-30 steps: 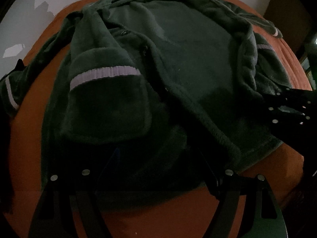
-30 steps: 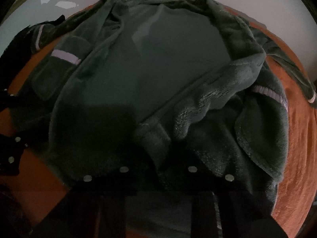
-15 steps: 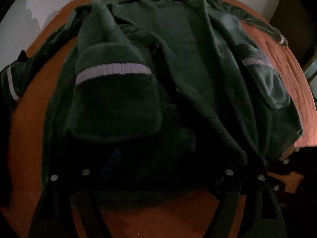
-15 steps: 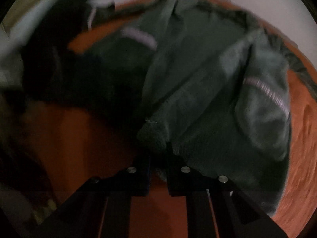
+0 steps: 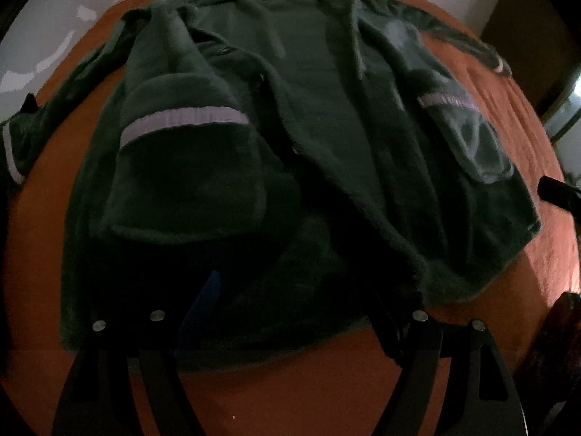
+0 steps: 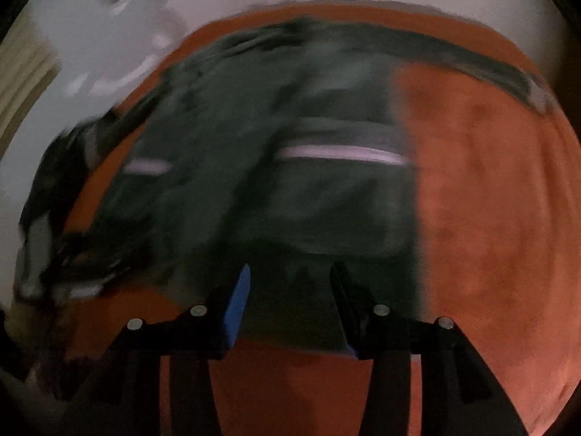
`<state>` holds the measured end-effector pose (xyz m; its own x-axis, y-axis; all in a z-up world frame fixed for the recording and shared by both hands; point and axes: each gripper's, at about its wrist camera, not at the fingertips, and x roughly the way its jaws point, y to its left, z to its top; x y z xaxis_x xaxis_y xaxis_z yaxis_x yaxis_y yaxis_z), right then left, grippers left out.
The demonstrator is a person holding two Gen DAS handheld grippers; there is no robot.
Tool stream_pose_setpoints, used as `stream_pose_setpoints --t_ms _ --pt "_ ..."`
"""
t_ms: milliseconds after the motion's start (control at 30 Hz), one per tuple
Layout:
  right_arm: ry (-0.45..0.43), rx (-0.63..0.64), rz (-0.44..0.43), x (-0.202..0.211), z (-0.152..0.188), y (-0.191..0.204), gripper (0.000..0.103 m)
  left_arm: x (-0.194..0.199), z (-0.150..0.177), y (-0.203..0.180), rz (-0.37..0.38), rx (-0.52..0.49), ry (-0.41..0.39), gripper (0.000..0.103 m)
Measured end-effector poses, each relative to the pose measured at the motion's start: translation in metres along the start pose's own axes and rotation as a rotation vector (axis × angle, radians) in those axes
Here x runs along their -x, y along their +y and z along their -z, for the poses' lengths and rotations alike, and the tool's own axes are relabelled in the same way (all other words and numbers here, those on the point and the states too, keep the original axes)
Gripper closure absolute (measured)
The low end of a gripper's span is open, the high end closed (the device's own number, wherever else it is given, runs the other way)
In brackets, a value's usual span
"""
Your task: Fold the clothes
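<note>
A dark green fleece jacket (image 5: 308,127) lies front up and unbuttoned on an orange cover (image 5: 290,392). Each front panel shows a pocket with a lilac stripe, one on the left (image 5: 185,120) and one on the right (image 5: 446,100). My left gripper (image 5: 290,290) hangs open and wide over the near hem, its pads off the cloth. In the blurred right wrist view, my right gripper (image 6: 290,272) is above the hem below the striped pocket (image 6: 341,154). Its jaws are opening, with the blue pad (image 6: 238,305) bare and nothing pinched between them.
The orange cover (image 6: 490,200) stretches bare to the right of the jacket. A pale wall (image 5: 54,36) lies beyond the far edge. One sleeve with a lilac cuff (image 5: 12,160) trails off to the left. A black piece (image 5: 555,190) pokes in at the right edge.
My right gripper shut on the right front panel's edge, drew it out to the right so its pocket faces up, then let go and pulled back. The left gripper stayed put.
</note>
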<state>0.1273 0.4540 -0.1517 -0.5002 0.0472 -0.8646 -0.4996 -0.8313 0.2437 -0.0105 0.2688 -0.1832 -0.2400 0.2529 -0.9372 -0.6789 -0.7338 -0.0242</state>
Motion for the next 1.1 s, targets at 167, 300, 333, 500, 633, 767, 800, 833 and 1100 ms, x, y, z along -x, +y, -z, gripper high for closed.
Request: stream_pose_setpoints --t_ms 167,300,333,500,633,767,800,833,1100 --pt "0.072 -0.259 0.028 -0.016 0.022 -0.072 0.058 0.004 -0.02 -0.015 0.076 -0.006 -0.003 0.024" --pt "0.098 -0.326 -0.009 -0.024 0.038 -0.083 0.058 0.013 -0.036 -0.063 0.133 -0.108 -0.023 0.023" --pt "0.097 -0.326 -0.014 -0.024 0.039 -0.083 0.059 0.005 -0.04 -0.077 0.094 -0.132 -0.014 0.023" --pt "0.114 -0.333 0.0 -0.021 0.034 -0.084 0.081 -0.036 -0.057 -0.093 0.035 -0.111 0.09 0.024" --pt "0.136 -0.32 0.048 -0.02 0.026 -0.078 0.085 -0.048 -0.057 -0.103 -0.005 -0.121 0.091 0.025" --pt "0.127 -0.285 0.107 -0.015 0.02 -0.07 0.088 -0.043 -0.055 -0.101 -0.018 -0.112 0.041 0.046" --pt "0.121 -0.275 0.121 -0.015 0.019 -0.067 0.089 -0.041 -0.055 -0.099 -0.009 -0.102 0.033 0.061" --pt "0.117 -0.266 0.131 -0.014 0.019 -0.064 0.089 -0.041 -0.055 -0.099 0.013 -0.098 0.034 0.073" --pt "0.09 -0.227 0.168 -0.002 0.028 -0.053 0.089 -0.031 -0.058 -0.097 0.002 -0.083 -0.015 0.092"
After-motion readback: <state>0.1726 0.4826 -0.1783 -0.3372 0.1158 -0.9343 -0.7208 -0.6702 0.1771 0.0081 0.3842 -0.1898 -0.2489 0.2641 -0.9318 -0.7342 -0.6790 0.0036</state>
